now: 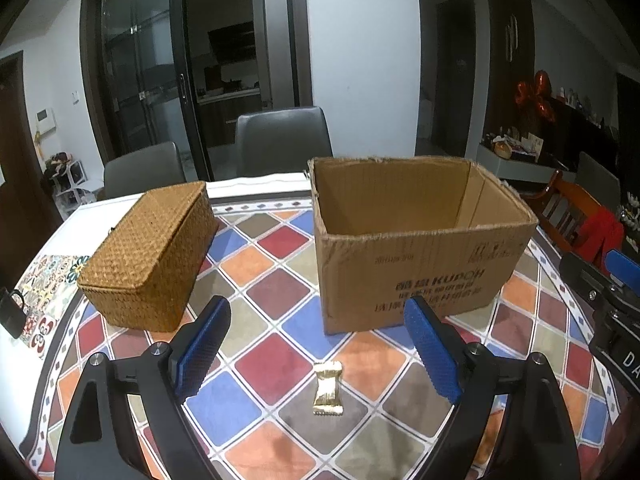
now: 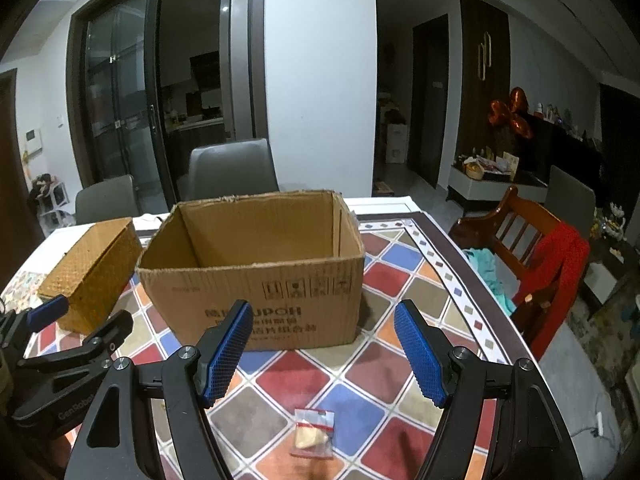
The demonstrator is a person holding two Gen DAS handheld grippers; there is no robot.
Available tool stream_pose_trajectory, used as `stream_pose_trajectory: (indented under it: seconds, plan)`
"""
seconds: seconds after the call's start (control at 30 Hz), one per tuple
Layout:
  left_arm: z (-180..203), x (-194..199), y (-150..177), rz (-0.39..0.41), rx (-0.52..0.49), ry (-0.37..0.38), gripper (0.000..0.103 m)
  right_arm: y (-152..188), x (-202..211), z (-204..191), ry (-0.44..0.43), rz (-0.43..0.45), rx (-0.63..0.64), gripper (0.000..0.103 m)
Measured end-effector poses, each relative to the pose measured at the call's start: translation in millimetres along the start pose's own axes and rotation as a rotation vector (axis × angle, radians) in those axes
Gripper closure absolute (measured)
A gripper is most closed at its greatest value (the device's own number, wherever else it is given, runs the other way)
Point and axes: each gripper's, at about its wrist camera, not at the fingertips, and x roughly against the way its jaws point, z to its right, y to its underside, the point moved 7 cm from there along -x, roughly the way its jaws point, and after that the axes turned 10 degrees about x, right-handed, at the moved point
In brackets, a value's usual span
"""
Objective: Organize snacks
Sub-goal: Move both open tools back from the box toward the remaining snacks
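In the left wrist view a gold-wrapped snack (image 1: 328,390) lies on the chequered tablecloth, below and between the blue pads of my left gripper (image 1: 316,320), which stands open with nothing held. An open cardboard box (image 1: 416,240) stands behind it, and a woven lidded basket (image 1: 148,256) lies to the left. In the right wrist view a clear packet with red trim (image 2: 314,430) lies on the cloth, low between the pads of my right gripper (image 2: 324,320), which is open and apart from it. The cardboard box (image 2: 256,272) is just ahead.
A dark padlock-like object (image 1: 12,312) sits at the table's left edge. Grey chairs (image 1: 280,140) stand behind the table. A wooden chair (image 2: 528,248) with red cloth stands off the right side. The left gripper's body (image 2: 60,356) shows at the right view's left edge.
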Motion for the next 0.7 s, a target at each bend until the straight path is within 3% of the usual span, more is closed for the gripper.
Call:
stream_pose_trajectory:
  seconds: [0.7]
  plan:
    - [-10, -32, 47, -0.099, -0.026, 0.003, 0.014, 53, -18, -15, -0.001, -0.109, -0.026, 0.029]
